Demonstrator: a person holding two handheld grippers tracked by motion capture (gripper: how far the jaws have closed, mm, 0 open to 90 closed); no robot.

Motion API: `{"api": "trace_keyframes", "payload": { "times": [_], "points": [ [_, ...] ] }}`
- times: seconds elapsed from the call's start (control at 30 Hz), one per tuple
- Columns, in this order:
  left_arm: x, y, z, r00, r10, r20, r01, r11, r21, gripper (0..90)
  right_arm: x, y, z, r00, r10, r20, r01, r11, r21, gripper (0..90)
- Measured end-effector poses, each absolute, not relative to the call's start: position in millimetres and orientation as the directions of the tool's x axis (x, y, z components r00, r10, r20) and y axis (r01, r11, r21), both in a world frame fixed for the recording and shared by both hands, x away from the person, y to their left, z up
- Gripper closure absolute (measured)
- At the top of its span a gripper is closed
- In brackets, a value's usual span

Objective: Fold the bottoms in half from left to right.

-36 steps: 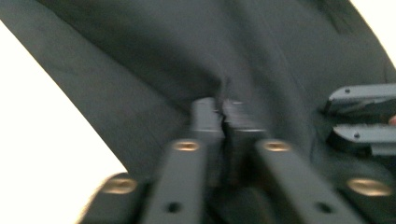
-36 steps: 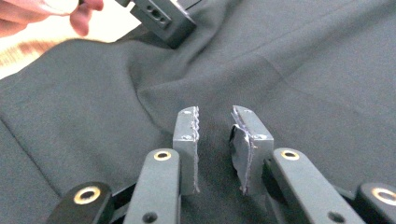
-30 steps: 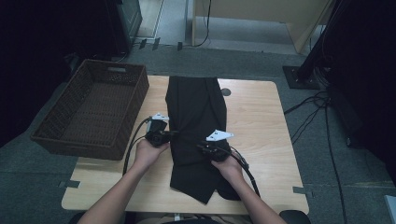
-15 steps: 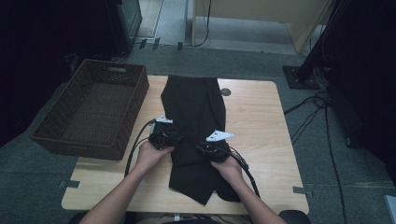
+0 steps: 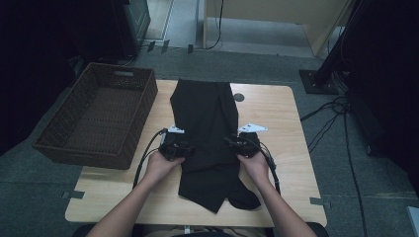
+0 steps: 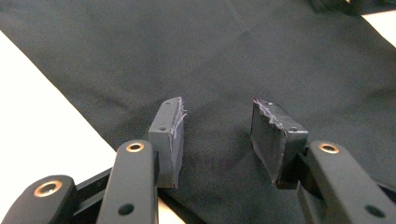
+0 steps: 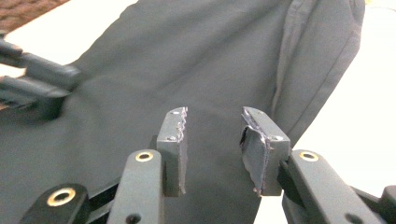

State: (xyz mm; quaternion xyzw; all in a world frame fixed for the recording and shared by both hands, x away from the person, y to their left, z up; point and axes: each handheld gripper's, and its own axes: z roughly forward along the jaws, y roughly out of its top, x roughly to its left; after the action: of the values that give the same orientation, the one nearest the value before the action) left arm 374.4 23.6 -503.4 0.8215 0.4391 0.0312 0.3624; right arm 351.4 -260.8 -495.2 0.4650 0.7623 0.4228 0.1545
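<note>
- Light wooden table point(image 5: 296, 143), rounded at the corners.
- Dark brown woven wicker basket point(image 5: 99, 118) at the table's left edge.
- Black folded cloth garment point(image 5: 207, 123) flat along the table's middle, between both hands.
- Left gripper point(image 6: 215, 135) over the garment's left edge, jaws parted, nothing pinched.
- Right gripper point(image 7: 212, 147) above the garment's right side, jaws just opening, nothing clamped.

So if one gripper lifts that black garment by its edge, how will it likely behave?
Probably floppy: the black garment lies flat on the table with soft creases and a folded layer near its right edge, so it would likely drape and unfold. It looks thin and woven, probably light. The matte cloth should grip fairly well between the left gripper pads.
</note>
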Motion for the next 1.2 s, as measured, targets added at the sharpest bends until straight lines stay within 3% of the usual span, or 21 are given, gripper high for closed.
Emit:
{"api": "trace_keyframes", "payload": {
  "times": [0.3,0.43,0.73,0.93,1.0,1.07,1.2],
  "points": [
    [378.8,23.1,-502.3,0.607,0.745,-0.275,0.709,-0.353,0.61,55.7,286.8,-242.3,-494.4,-0.645,0.742,0.184,0.554,0.287,0.781,69.5],
    [380.3,20.8,-501.7,0.613,0.746,-0.259,0.704,-0.368,0.607,55.7,278.6,-225.7,-504.2,-0.684,0.707,0.183,0.553,0.337,0.762,75.2],
    [385.7,21.6,-501.6,0.622,0.74,-0.255,0.699,-0.378,0.607,57.9,278.3,-187.5,-516.4,-0.756,0.642,0.129,0.507,0.449,0.736,77.8],
    [388.8,25.0,-500.9,0.618,0.743,-0.256,0.704,-0.379,0.6,59.2,257.0,-184.9,-514.7,-0.815,0.558,0.156,0.481,0.5,0.72,80.4],
    [388.6,24.7,-500.8,0.618,0.745,-0.253,0.704,-0.381,0.599,59.6,252.8,-187.2,-514.1,-0.824,0.511,0.245,0.516,0.498,0.697,82.8],
    [387.1,23.1,-500.7,0.626,0.745,-0.232,0.693,-0.394,0.604,59.3,248.3,-189.7,-512.7,-0.826,0.498,0.264,0.521,0.497,0.694,77.6],
    [386.2,22.7,-500.3,0.631,0.742,-0.227,0.69,-0.402,0.602,58.4,241.2,-198.6,-504.9,-0.832,0.504,0.232,0.479,0.442,0.758,50.5]
  ]
}}
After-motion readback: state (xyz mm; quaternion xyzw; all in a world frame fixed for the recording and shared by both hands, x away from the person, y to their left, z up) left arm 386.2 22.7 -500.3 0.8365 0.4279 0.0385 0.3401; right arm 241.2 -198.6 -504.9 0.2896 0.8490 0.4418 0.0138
